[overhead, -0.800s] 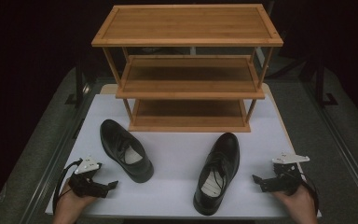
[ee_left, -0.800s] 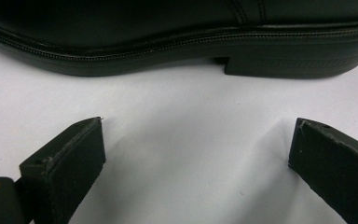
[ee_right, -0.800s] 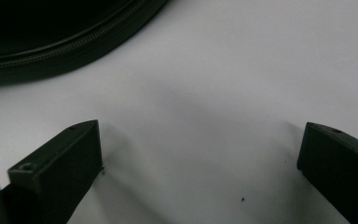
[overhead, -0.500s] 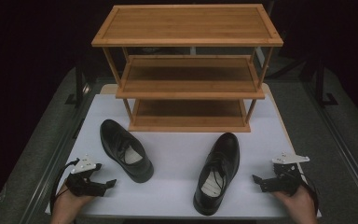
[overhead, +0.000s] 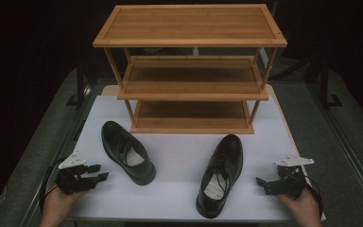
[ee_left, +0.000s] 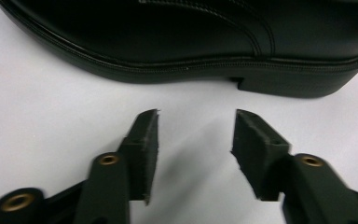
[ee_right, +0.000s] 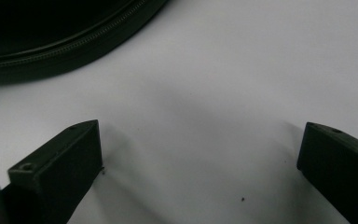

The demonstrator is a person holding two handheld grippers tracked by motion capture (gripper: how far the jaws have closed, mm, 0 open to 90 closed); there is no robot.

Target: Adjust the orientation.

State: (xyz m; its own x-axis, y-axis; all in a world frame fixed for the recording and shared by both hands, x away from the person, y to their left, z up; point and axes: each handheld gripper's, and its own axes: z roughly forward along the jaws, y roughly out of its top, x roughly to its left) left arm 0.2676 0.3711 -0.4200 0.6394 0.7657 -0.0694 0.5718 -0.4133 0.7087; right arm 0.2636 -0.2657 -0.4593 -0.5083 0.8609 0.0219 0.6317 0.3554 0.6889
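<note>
surface: white tabletop [overhead: 179,189], evenly lit from above | furniture: three-tier bamboo shoe rack [overhead: 189,28] standing at far edge of tabletop, shelves bare | surround: grey floor covering [overhead: 326,142] on both sides, dark stand legs [overhead: 328,90] at right and left | backdrop: black, unlit, walls not discernible

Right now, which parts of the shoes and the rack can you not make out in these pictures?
- Left shoe, left gripper view: toe and upper are cut off by the frame edges.
- Right shoe, right gripper view: a dark, blurred sole edge; the rest lies beyond the frame.
- Wooden rack, high view: the upper shelves hide the back of the lower shelves.
- Right shoe's insole label, high view: too small to read.
</note>
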